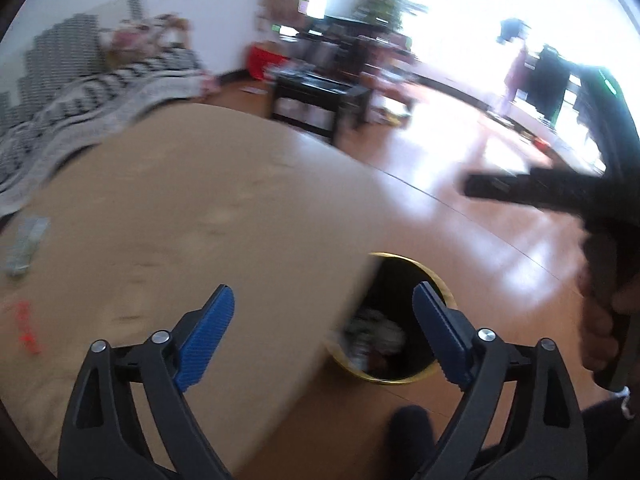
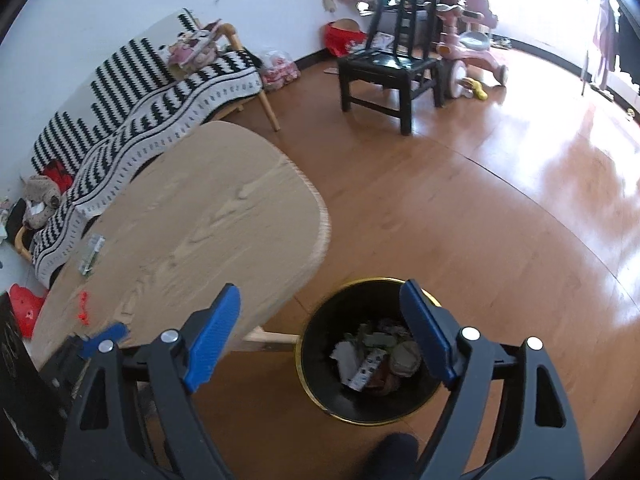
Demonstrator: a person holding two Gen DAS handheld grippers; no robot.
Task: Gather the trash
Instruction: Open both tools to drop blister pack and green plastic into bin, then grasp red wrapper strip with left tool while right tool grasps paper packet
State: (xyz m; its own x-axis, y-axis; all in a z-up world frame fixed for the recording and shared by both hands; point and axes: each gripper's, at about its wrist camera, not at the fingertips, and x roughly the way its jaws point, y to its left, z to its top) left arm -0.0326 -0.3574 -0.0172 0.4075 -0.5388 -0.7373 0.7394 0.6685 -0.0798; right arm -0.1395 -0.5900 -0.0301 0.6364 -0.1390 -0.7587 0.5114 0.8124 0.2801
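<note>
A black trash bin with a gold rim (image 2: 320, 360) stands on the floor beside the wooden table (image 2: 192, 216); it holds several crumpled papers and wrappers (image 2: 372, 356). My right gripper (image 2: 320, 332) is open and empty above the bin. My left gripper (image 1: 324, 328) is open and empty over the table's edge, with the bin (image 1: 400, 378) below. A green wrapper (image 2: 92, 254) and a small red scrap (image 2: 83, 308) lie on the table; both show in the left wrist view too, the wrapper (image 1: 26, 246) and the scrap (image 1: 26, 326). The right gripper's body (image 1: 560, 192) shows at the right of the left wrist view.
A sofa with a black-and-white striped blanket (image 2: 152, 92) stands behind the table. A black chair (image 2: 396, 64) and a pink ride-on toy (image 2: 468, 48) stand farther back on the wooden floor (image 2: 480, 220). A dark shoe tip (image 2: 394, 452) is at the bottom.
</note>
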